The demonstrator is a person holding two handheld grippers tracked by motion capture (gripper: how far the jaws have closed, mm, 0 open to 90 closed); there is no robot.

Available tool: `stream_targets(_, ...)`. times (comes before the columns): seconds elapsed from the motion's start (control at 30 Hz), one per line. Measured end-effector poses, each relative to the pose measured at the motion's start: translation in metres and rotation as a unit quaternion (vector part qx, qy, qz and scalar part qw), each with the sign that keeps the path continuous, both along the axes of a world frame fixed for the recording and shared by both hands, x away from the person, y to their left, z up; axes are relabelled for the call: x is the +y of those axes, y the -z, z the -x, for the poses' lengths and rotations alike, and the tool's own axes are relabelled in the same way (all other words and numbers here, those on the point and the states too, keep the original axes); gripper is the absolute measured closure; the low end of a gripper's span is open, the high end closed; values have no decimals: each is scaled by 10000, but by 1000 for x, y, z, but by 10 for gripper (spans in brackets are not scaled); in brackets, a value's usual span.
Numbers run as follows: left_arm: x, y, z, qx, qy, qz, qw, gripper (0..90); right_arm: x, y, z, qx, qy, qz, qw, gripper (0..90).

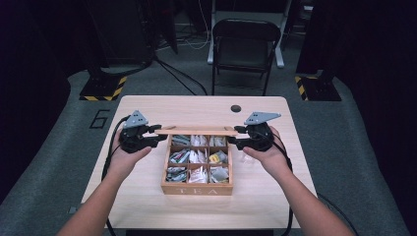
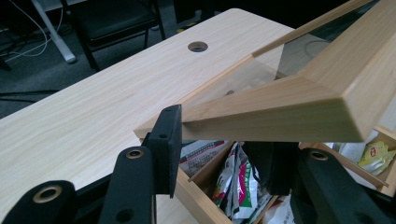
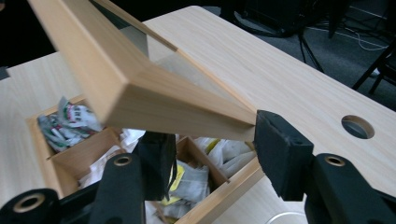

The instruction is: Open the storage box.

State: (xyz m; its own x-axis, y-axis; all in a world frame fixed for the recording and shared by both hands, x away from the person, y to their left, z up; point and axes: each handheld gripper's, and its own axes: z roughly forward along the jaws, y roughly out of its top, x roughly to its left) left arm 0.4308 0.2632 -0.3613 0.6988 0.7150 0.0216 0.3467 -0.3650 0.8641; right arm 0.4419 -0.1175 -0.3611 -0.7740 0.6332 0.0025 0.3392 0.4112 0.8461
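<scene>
Wooden lid (image 1: pixel 201 131) of the tea box (image 1: pixel 196 189) was clamped by your left hand-held gripper (image 1: pixel 158 136) and right hand-held gripper (image 1: pixel 235 136); you needed both sides moving evenly, avoiding twist at the hinge.

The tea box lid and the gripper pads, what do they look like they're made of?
Lid: pale, unvarnished-looking wood, grain lines showing along the frame; its centre pane looks like clear glass or plastic, since the table shows through it. Pads: matte black, slightly rough, probably foam or rubber. Box: the same light wood, with TEA on its front.
</scene>
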Motion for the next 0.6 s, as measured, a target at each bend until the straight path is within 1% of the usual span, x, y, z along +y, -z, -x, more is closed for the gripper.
stream_targets(0.07, 0, 0, -2, 8, -1, 24, 10000, 565, 0, 0, -2, -37, -10, 6, 10000, 489)
stream_targets(0.1, 0, 0, -3, -7, -14, 42, 10000, 565, 0, 1, -5, 32, 54, -63, 10000, 491)
stream_targets(0.17, 0, -1, -6, 20, 1, 50, 10000, 564, 1, 2, -10, 51, 90, -77, 9999, 491)
stream_targets(0.2, 0, -1, -7, 45, 10, 72, 10000, 561, 1, 3, -14, 96, 117, -139, 9998, 496)
stream_targets(0.3, 0, 0, -9, 38, 18, 27, 10000, 561, 1, 3, -17, 158, 152, -209, 9995, 502)
stream_targets(0.33, 0, 1, -10, 3, -14, 66, 10000, 561, 1, 3, -18, 199, 143, -216, 9995, 501)
stream_targets(0.37, 0, 1, -11, 24, -5, 81, 10000, 561, 1, 3, -20, 196, 127, -219, 9995, 501)
stream_targets(0.43, 0, 1, -13, -3, -22, 109, 9999, 561, 0, 2, -22, 249, 131, -242, 9993, 501)
stream_targets(0.47, 0, 2, -13, 15, -25, 129, 9999, 560, 0, 2, -23, 243, 136, -264, 9993, 502)
stream_targets(0.5, 0, 3, -15, -2, -52, 149, 9999, 560, -1, 2, -24, 283, 142, -308, 9990, 502)
stream_targets(0.6, 0, 4, -17, 2, -83, 182, 9998, 559, 0, 2, -25, 257, 148, -322, 9990, 503)
